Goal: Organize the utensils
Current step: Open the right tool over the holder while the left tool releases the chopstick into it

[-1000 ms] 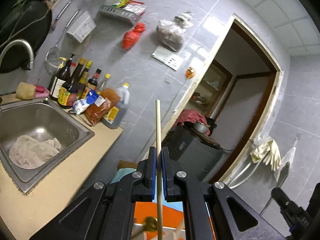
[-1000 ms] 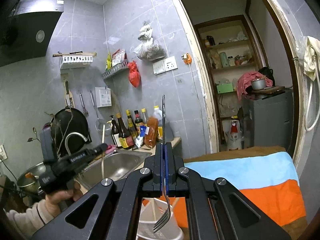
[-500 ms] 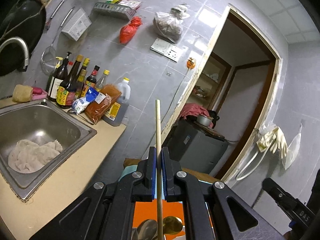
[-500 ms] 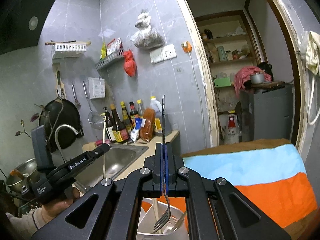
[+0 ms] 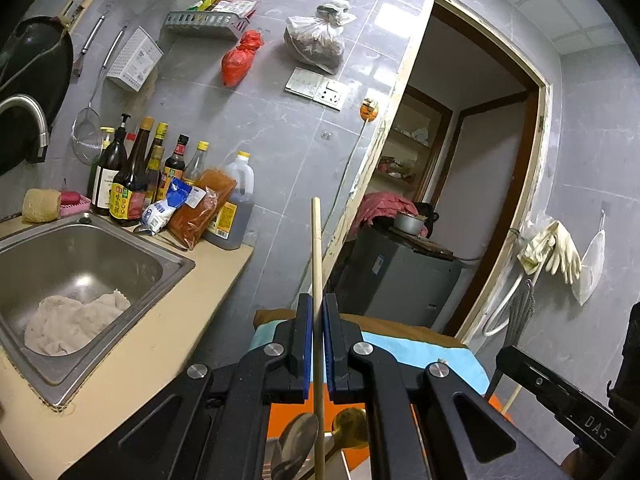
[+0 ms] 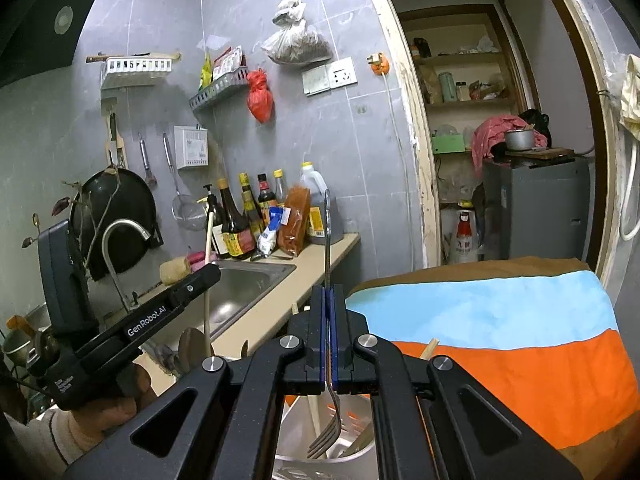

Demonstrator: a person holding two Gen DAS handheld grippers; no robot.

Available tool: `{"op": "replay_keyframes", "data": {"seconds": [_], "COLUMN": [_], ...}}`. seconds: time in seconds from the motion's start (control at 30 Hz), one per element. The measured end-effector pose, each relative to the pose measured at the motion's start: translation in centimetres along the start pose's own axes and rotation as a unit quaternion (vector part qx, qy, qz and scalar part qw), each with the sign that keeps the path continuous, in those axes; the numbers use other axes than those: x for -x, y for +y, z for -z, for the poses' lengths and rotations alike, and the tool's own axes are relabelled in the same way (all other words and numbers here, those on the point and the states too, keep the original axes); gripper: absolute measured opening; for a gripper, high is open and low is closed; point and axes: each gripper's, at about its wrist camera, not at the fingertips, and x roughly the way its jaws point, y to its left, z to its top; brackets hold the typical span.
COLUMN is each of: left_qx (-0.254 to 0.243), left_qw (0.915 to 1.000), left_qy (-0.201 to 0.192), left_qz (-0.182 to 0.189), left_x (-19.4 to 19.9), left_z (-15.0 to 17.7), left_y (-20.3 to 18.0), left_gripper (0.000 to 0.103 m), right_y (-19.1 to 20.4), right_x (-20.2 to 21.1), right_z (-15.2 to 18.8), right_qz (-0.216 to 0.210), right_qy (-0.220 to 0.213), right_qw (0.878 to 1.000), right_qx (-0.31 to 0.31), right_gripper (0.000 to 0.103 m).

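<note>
My left gripper (image 5: pixel 316 300) is shut on a thin wooden chopstick (image 5: pixel 316 248) that stands upright through the jaws. Its lower end reaches down beside a silver spoon (image 5: pixel 298 440) and a gold spoon (image 5: pixel 352 424). My right gripper (image 6: pixel 328 292) is shut on a metal fork (image 6: pixel 327 240) held upright. The fork's tines (image 6: pixel 324 440) hang inside the white utensil holder (image 6: pixel 296 428), which stands on the striped cloth. In the right wrist view the left gripper (image 6: pixel 210 274) is at the left with the chopstick (image 6: pixel 208 240) in it, held by a hand (image 6: pixel 120 392).
A steel sink (image 5: pixel 172 276) with a pale cloth (image 5: pixel 72 320) in it sits in the beige counter (image 5: pixel 132 364) on the left. Sauce bottles (image 5: pixel 128 184) line the wall behind it. A blue and orange cloth (image 6: pixel 500 340) covers the table. A doorway (image 6: pixel 500 120) opens on the right.
Both grippers have come down. The fork's tines have sunk deeper into the holder, and the spoons now show under the left gripper. The left view has rolled a little.
</note>
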Motion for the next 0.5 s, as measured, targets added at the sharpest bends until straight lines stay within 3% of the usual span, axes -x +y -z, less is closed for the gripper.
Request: {"op": "replay_keyframes", "data": {"seconds": [0.5], "left_qx": [-0.015], "left_qw": [0.9995], "left_qy": [0.028], "left_qz": [-0.001], "left_x": [1.0], "left_z": [0.5], "left_y": [-0.4], "left_gripper": [0.005], "right_y": [-0.3], "right_x": [-0.5], "right_z": [1.1], "right_qz": [-0.001], "right_qy": [0.034], "right_qw": [0.999], "right_qx": [-0.002], "right_gripper": [0.002]}}
